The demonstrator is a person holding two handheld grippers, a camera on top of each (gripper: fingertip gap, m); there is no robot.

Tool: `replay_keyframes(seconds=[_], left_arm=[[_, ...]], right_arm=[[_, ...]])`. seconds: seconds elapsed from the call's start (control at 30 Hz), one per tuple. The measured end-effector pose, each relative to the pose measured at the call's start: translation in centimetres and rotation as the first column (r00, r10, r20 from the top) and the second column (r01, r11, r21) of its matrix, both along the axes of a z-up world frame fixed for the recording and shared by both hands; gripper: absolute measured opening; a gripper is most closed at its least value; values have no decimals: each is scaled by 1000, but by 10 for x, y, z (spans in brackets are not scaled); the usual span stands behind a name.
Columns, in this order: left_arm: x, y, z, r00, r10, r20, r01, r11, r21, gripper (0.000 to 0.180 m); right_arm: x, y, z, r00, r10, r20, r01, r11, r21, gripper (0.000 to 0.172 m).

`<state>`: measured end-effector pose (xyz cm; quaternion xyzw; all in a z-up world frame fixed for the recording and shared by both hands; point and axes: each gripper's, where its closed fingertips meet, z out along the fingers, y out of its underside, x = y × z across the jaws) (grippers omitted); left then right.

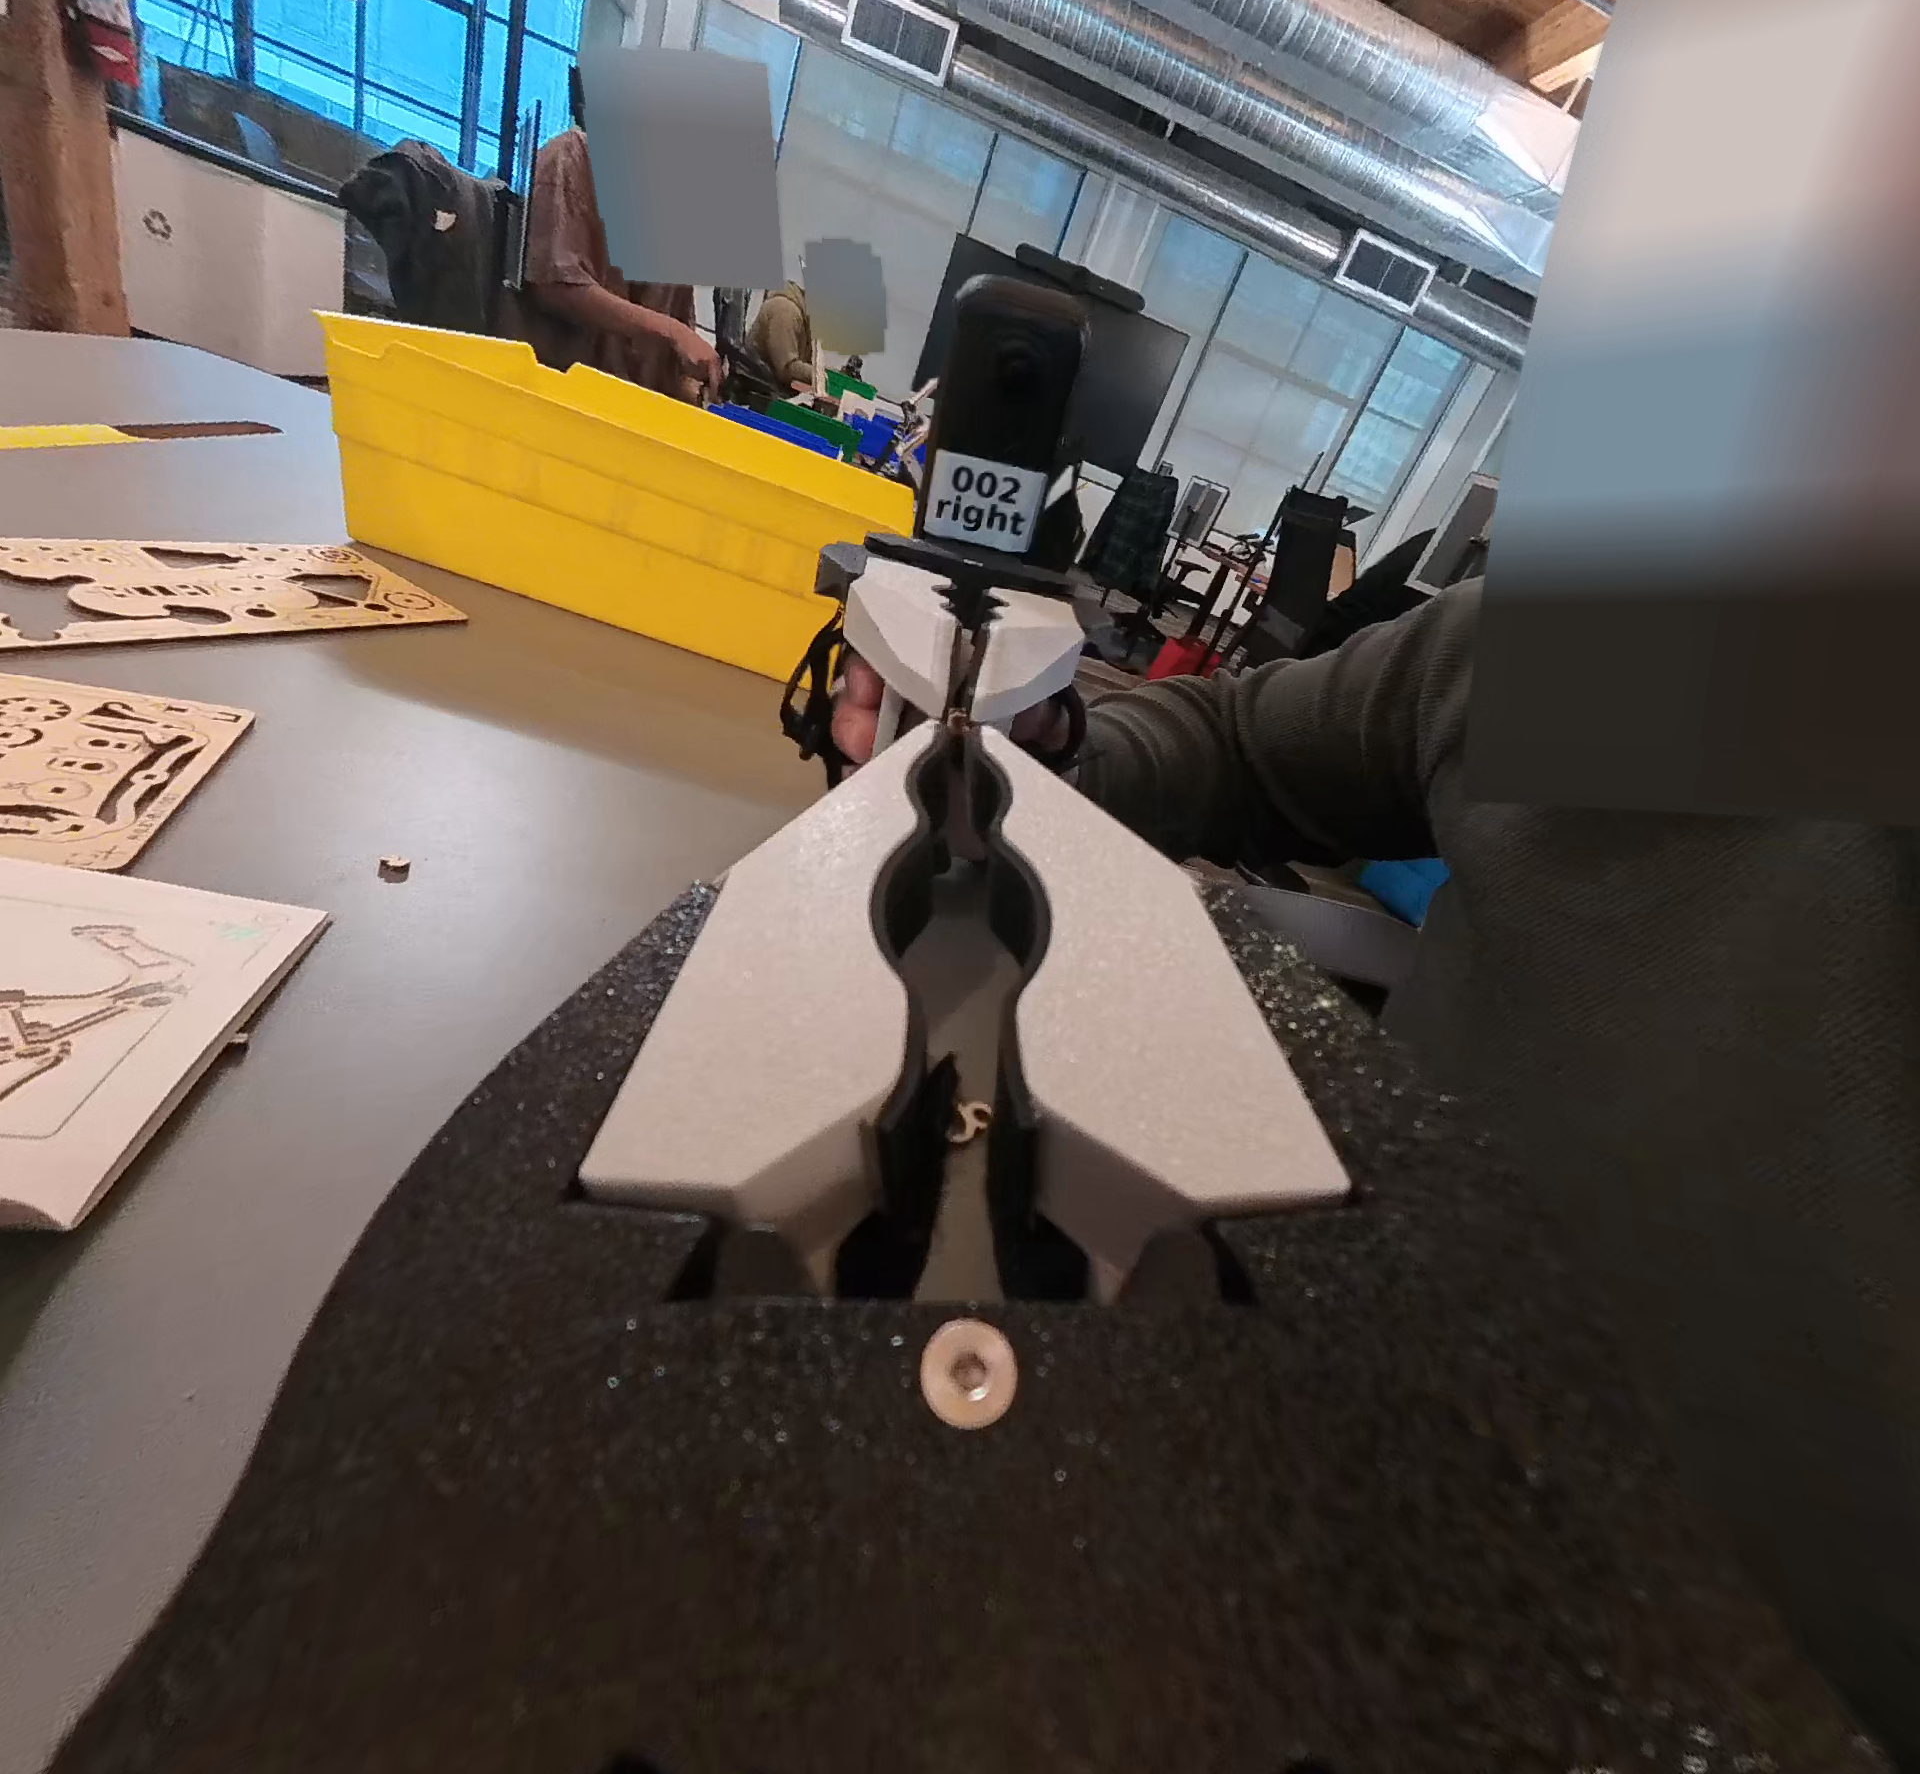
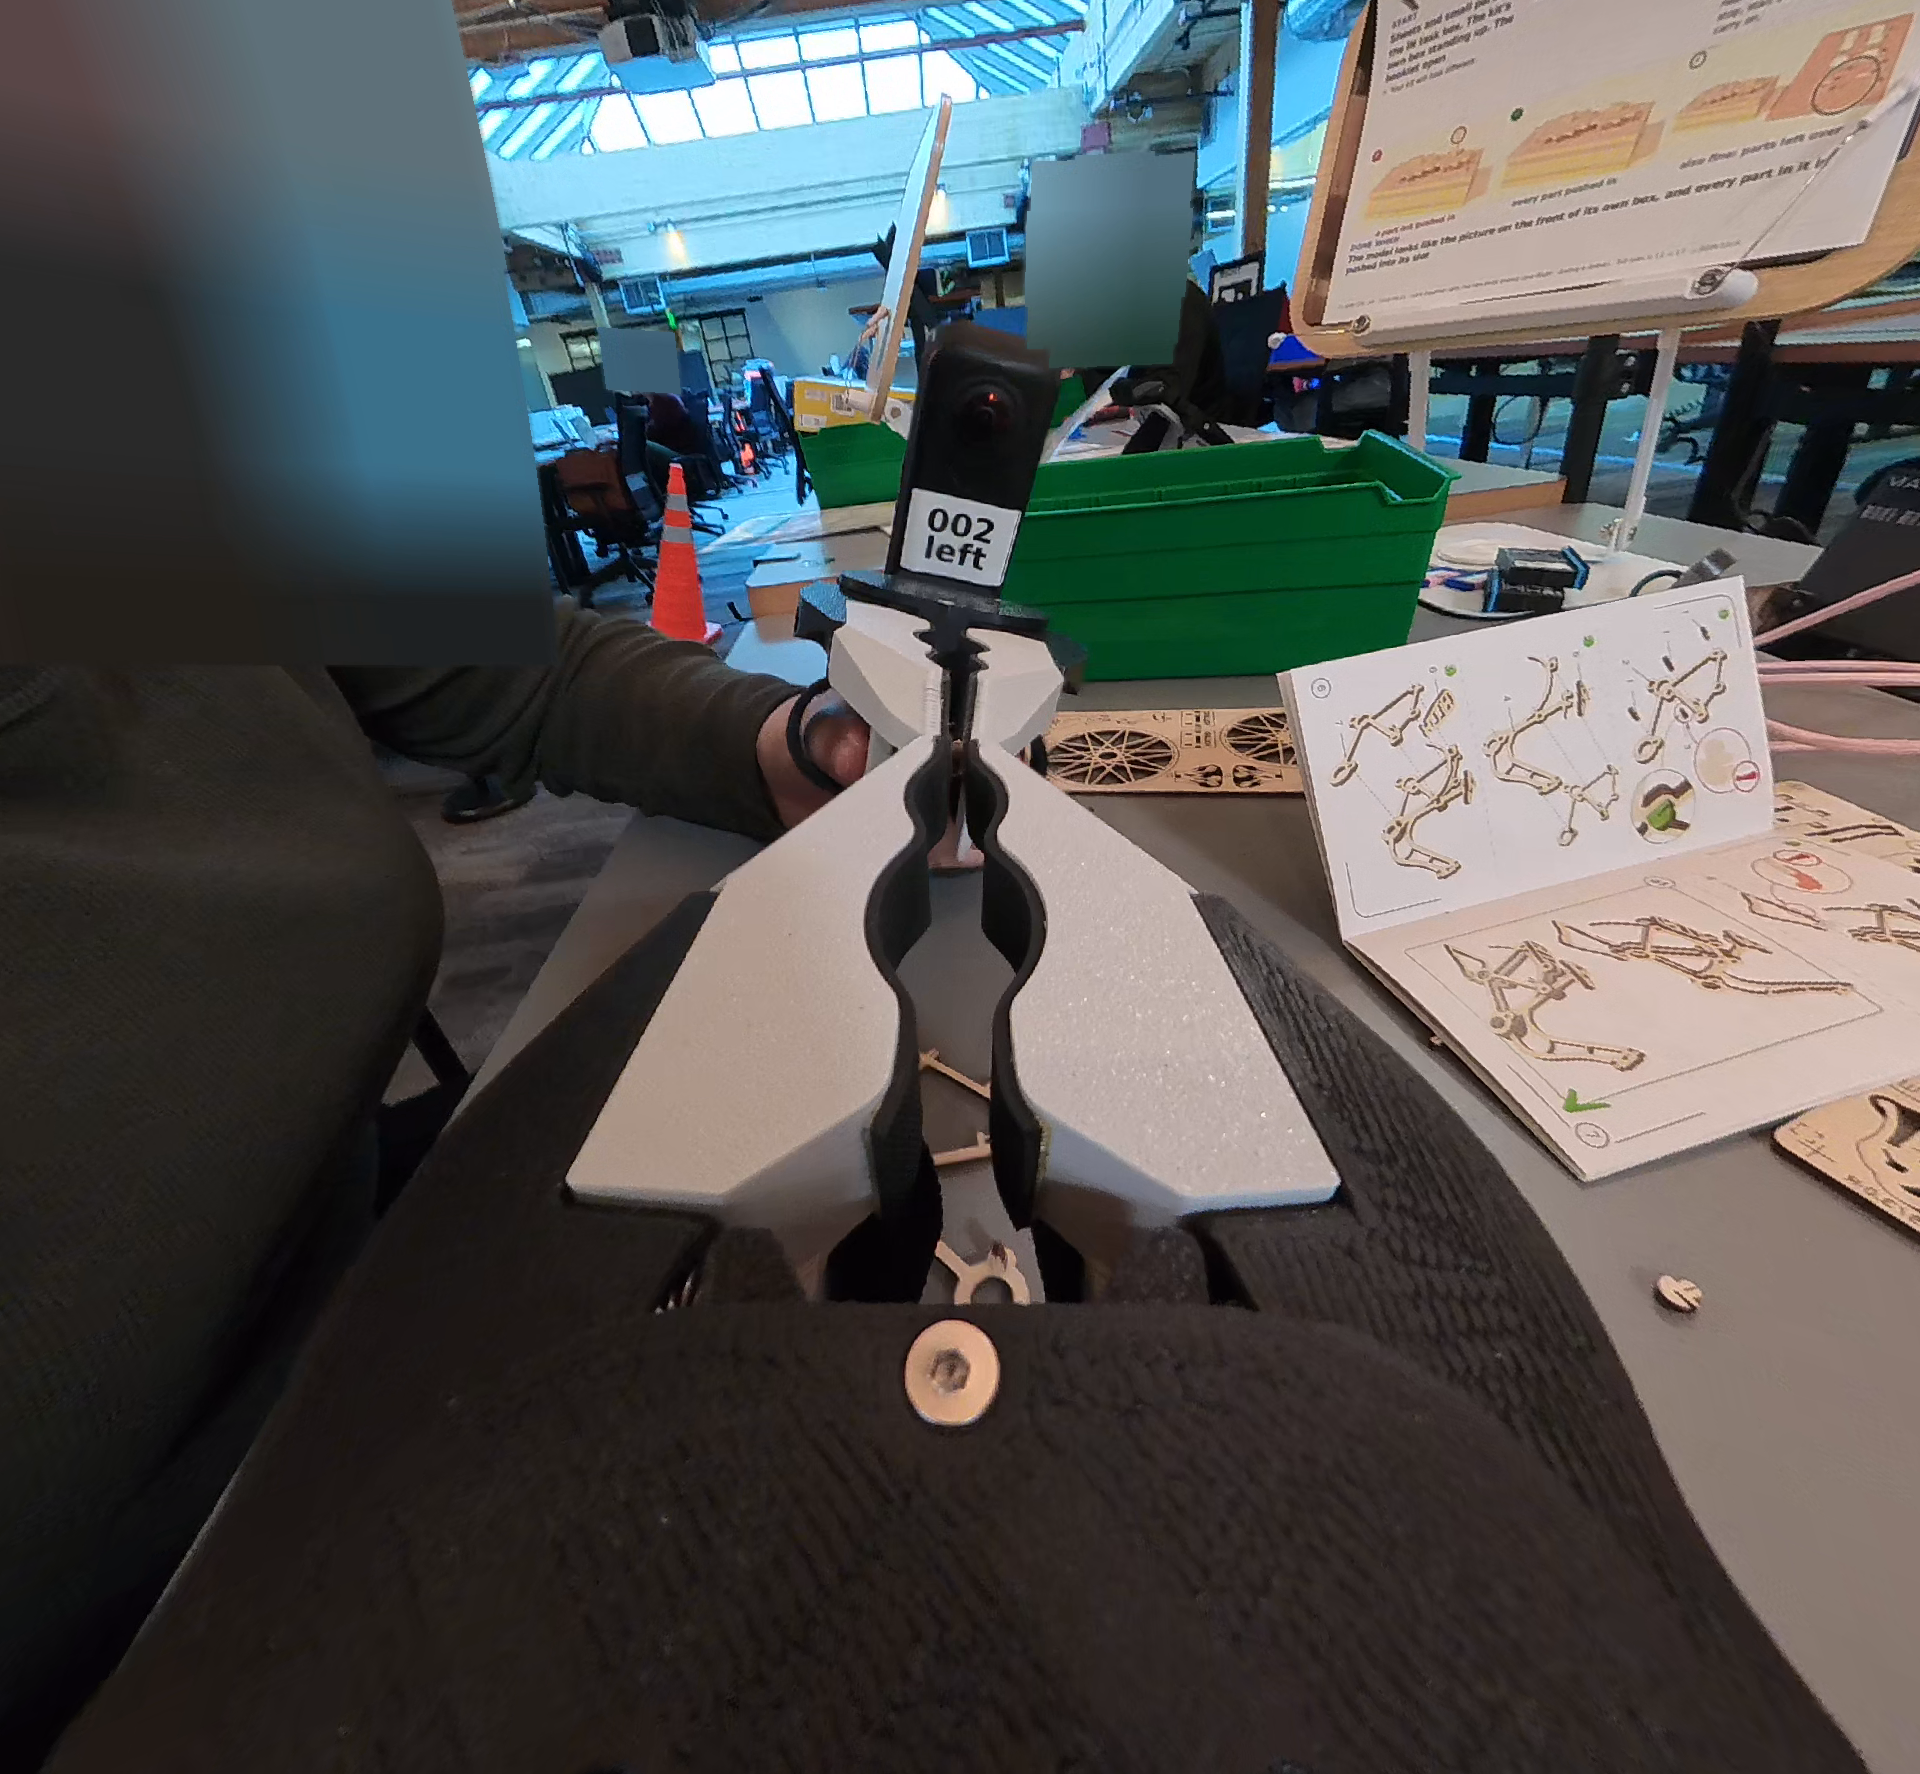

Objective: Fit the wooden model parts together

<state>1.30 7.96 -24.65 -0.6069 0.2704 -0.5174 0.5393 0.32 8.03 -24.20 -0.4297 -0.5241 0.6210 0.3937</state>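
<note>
Left wrist view: yellow bin (image 1: 582, 488) behind both grippers (image 1: 954, 725), contents hidden; fingertips pressed together, pinching small wooden part (image 1: 957, 718).

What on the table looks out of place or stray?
Two tiny wooden bits lie loose on the bare grey table: one beyond the booklet corner, one below the open booklet. Nothing looks spilled or broken.

two closed claws (image 2: 954, 756) tip to tip before green bin (image 2: 1226, 571)
</note>
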Motion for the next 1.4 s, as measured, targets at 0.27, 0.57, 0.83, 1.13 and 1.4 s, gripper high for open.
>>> replay_keyframes(seconds=[0.27, 0.57, 0.83, 1.13, 1.4], left_arm=[[-1, -2, 6, 1000, 9, 27, -10, 999, 38, 0], [0, -2, 6, 1000, 9, 24, -10, 999, 48, 0], [-1, -2, 6, 1000, 8, 29, -10, 999, 46, 0], [0, -2, 5, 999, -1, 37, 0, 1000, 27, 0], [1, -2, 5, 999, 0, 34, -1, 999, 34, 0]], right_arm=[[0, -1, 3, 1000, 8, -29, -9, 1000, -18, 2], [-1, -4, 2, 999, 30, -26, -31, 999, -36, 1], [-1, -6, 4, 999, 38, -30, -40, 998, -58, 1], [-2, -7, 7, 999, 30, -33, -32, 998, -53, 4], [-2, -8, 8, 999, 11, -34, -11, 1000, -18, 1]])
